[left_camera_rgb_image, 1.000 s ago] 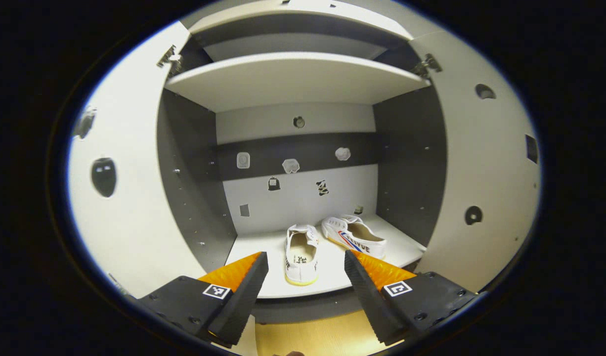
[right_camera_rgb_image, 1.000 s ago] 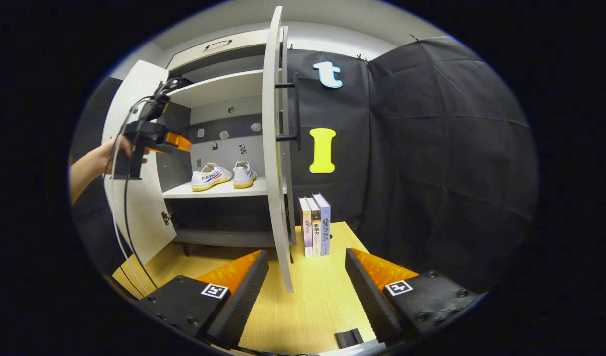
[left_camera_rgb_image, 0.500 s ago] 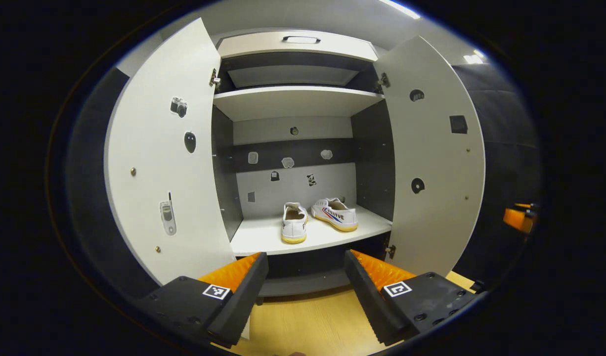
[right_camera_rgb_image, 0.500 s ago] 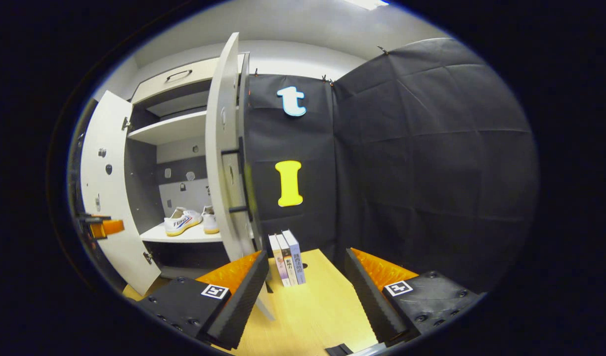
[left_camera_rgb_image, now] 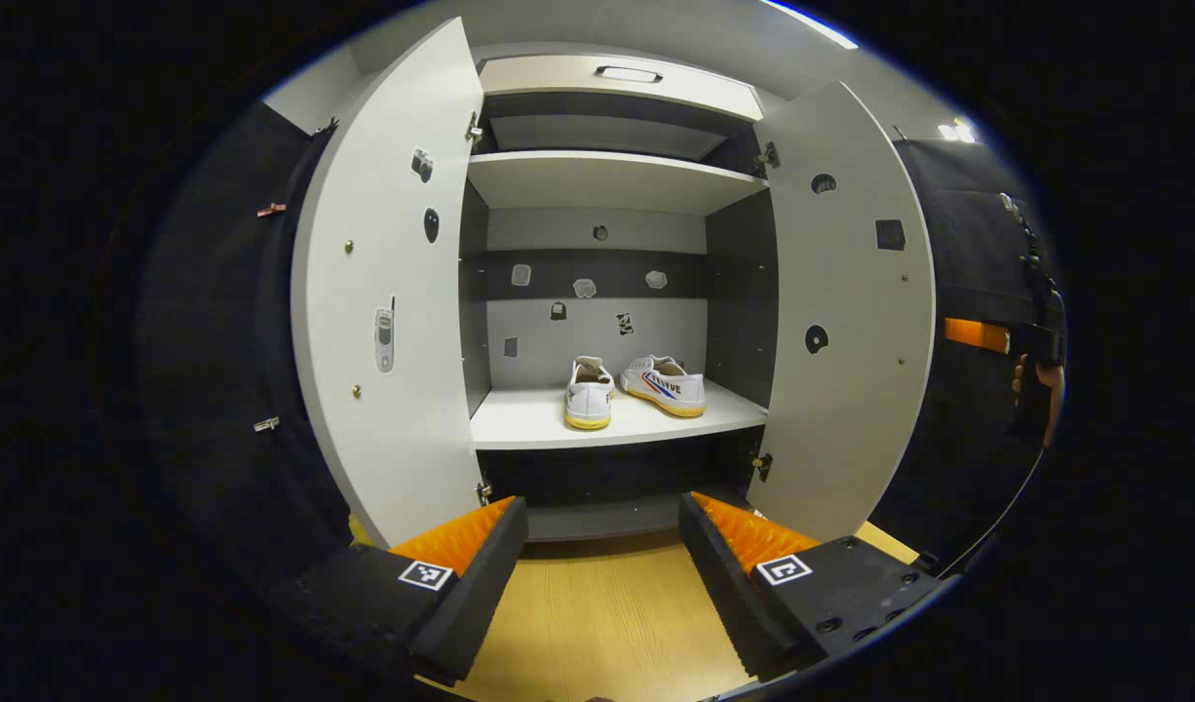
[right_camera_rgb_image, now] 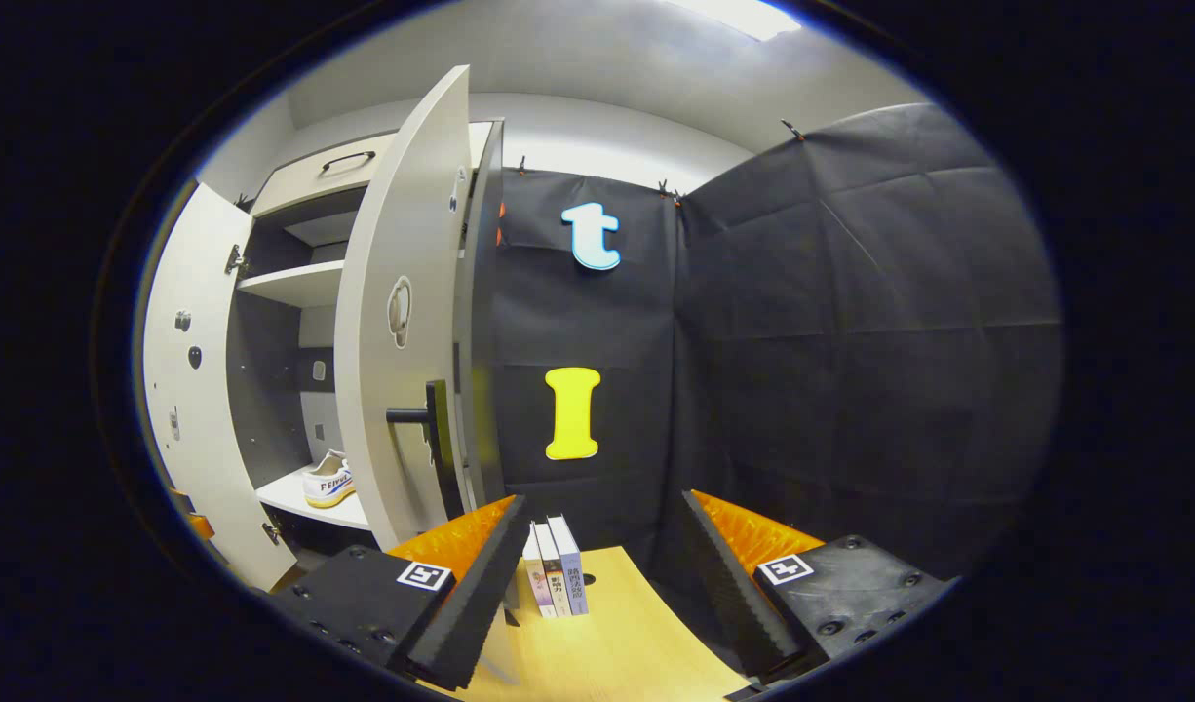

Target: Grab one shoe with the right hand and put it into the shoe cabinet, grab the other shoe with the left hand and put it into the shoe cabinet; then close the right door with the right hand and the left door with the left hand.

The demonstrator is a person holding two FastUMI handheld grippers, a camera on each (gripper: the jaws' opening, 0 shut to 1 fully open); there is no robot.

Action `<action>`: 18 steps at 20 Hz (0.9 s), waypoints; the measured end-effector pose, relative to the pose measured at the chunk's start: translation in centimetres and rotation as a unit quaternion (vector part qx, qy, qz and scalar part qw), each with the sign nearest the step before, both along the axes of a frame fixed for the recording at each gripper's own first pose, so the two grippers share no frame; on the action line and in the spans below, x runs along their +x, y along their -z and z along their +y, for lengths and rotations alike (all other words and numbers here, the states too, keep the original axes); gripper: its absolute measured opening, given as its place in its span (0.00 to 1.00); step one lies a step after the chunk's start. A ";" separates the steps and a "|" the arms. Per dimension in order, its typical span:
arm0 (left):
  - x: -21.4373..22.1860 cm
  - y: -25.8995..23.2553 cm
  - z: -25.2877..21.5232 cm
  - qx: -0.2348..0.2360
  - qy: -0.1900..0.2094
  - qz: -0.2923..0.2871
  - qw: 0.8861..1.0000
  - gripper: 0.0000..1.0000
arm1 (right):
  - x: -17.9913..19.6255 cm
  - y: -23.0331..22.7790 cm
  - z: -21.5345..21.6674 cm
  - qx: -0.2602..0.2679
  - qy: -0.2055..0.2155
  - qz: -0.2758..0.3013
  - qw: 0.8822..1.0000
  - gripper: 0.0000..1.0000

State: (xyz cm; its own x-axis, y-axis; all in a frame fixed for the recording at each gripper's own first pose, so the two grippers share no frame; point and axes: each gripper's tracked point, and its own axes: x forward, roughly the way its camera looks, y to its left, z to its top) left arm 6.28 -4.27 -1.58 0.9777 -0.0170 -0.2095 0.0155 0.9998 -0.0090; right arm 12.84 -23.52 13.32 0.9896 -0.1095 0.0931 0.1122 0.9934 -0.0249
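Note:
Two white shoes stand on the cabinet's lower shelf [left_camera_rgb_image: 529, 424]: one [left_camera_rgb_image: 589, 392] heel toward me, the other [left_camera_rgb_image: 667, 383] with red and blue stripes beside it on the right. Both doors stand open, the left door [left_camera_rgb_image: 388, 292] and the right door [left_camera_rgb_image: 846, 312]. My left gripper [left_camera_rgb_image: 602, 565] is open and empty, well back from the cabinet over the wooden floor. My right gripper [right_camera_rgb_image: 597, 575] is open and empty, outside the right door [right_camera_rgb_image: 398, 322], near its black handle [right_camera_rgb_image: 422, 419]. One shoe [right_camera_rgb_image: 327, 481] peeks past that door's edge. In the left gripper view the right gripper [left_camera_rgb_image: 982, 334] shows at the far right, held by a hand.
Three books [right_camera_rgb_image: 554, 575] stand upright on the wooden floor [right_camera_rgb_image: 607, 643] against the black cloth wall, just right of the cabinet. An upper shelf [left_camera_rgb_image: 597, 180] and a top drawer [left_camera_rgb_image: 627, 83] sit above the shoes. Stickers dot the doors and back panel.
My left gripper has pulled back out of the cabinet, so both doors now show in full. My right gripper has swung round to the outer face of the right door, nearer its handle.

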 end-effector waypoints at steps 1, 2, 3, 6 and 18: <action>-0.2 0.4 0.3 -0.003 -0.006 0.001 1.000 0.97 | 0.8 -0.5 0.5 -0.008 -0.008 0.001 1.000 0.98; -0.4 0.7 0.8 -0.005 -0.014 0.003 1.000 0.97 | 1.6 -0.8 1.0 -0.009 -0.018 0.002 1.000 0.98; -0.6 0.9 1.3 -0.009 -0.022 0.005 1.000 0.97 | 2.2 -1.1 1.5 -0.008 -0.026 0.004 1.000 0.98; -1.1 1.9 2.5 -0.020 -0.043 0.014 0.999 0.97 | 3.8 -1.9 1.3 -0.019 -0.034 0.000 0.999 0.96; -1.4 3.0 5.1 -0.018 -0.072 0.018 0.997 0.95 | 3.9 -1.2 4.0 0.026 -0.063 0.036 0.997 0.96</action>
